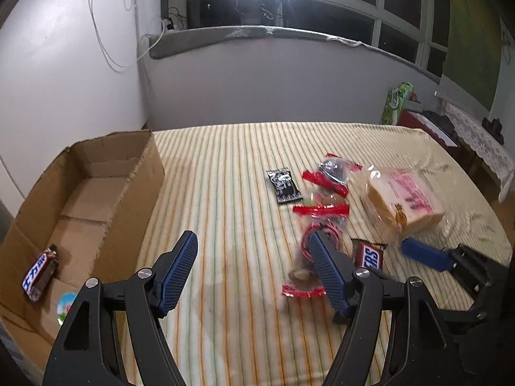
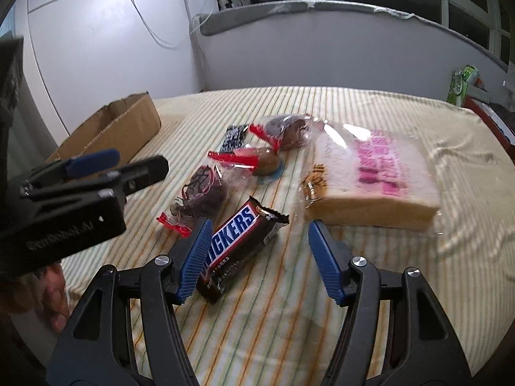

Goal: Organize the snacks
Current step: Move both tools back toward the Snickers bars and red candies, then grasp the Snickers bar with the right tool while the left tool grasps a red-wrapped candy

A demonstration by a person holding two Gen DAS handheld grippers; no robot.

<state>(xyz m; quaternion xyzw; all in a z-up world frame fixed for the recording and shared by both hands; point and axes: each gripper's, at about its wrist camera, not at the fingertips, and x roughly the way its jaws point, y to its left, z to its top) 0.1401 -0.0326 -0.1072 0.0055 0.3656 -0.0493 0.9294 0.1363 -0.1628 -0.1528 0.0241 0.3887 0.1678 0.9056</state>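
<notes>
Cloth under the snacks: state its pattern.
Cream cloth with thin orange and green stripes, clearest in the right wrist view.

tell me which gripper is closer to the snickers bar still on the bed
Right. The right gripper has its open jaws around the Snickers bar, not gripping it. The left gripper hovers off to the bar's left, open over bare striped cover.

Left claw (image 1: 254, 257) agape, right claw (image 2: 260, 241) agape, both tilted downward

"SNICKERS" on choc bar wrapper (image 2: 239, 251); pink print on bread bag (image 2: 373, 173) unreadable.
</notes>
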